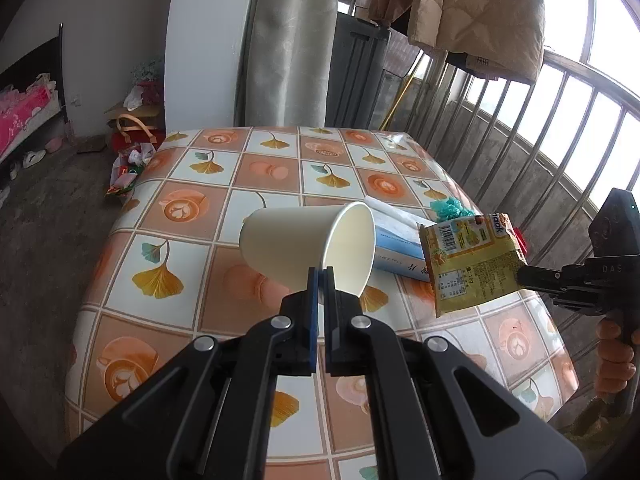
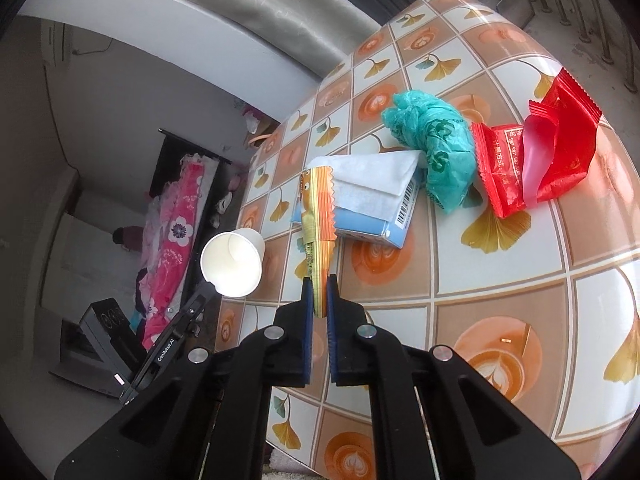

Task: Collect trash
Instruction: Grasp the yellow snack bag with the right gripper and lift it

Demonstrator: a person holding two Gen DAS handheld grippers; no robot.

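Observation:
My left gripper (image 1: 321, 274) is shut on the rim of a white paper cup (image 1: 308, 250), held tipped on its side above the table, mouth facing right. The cup also shows in the right wrist view (image 2: 232, 266). My right gripper (image 2: 319, 280) is shut on a yellow snack wrapper (image 2: 318, 232) and holds it above the table. In the left wrist view the wrapper (image 1: 468, 260) hangs just right of the cup's mouth. A tissue pack (image 2: 372, 204), a crumpled green plastic bag (image 2: 436, 148) and a red wrapper (image 2: 532, 160) lie on the table.
The table has an orange and white checked oilcloth (image 1: 256, 172). A metal railing (image 1: 520, 128) runs along its right side. Bags and litter (image 1: 132, 160) sit on the floor at the far left corner. A curtain (image 1: 288, 40) hangs behind the table.

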